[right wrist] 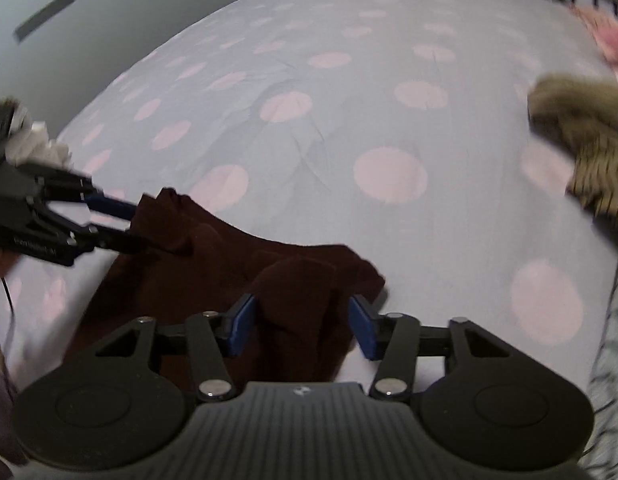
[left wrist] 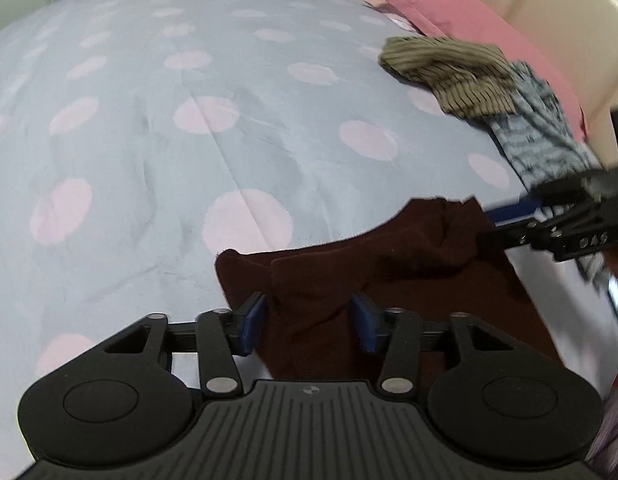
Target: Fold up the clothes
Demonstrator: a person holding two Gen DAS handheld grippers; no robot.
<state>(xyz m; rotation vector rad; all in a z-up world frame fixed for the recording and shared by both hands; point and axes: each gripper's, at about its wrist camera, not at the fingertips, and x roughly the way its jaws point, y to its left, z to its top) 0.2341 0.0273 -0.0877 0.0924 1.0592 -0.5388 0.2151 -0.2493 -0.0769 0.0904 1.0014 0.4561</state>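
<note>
Lying rumpled near the bedspread's (left wrist: 189,140) front edge, maroon garment (left wrist: 389,272) unfolded; left gripper (left wrist: 309,324) and right gripper (right wrist: 301,326) both spread astride its edge; striped garments (left wrist: 449,76) wait beyond.

Left gripper (left wrist: 309,322) held low over the near edge of the bed, jaws spread wide, blue pads (left wrist: 251,328) standing apart on either side of a bunched fold of the dark maroon garment (left wrist: 389,264), not pressed onto it. Seen from the right wrist view, coming in from the left side with both fingers (right wrist: 109,206) reaching to the garment's far corner, a gap showing between them. Right gripper (right wrist: 303,326) likewise low and parted, pads (right wrist: 363,330) flanking a raised fold without clamping. From the left wrist view, entering from the right edge, blurred, fingertips at the cloth's corner.
</note>
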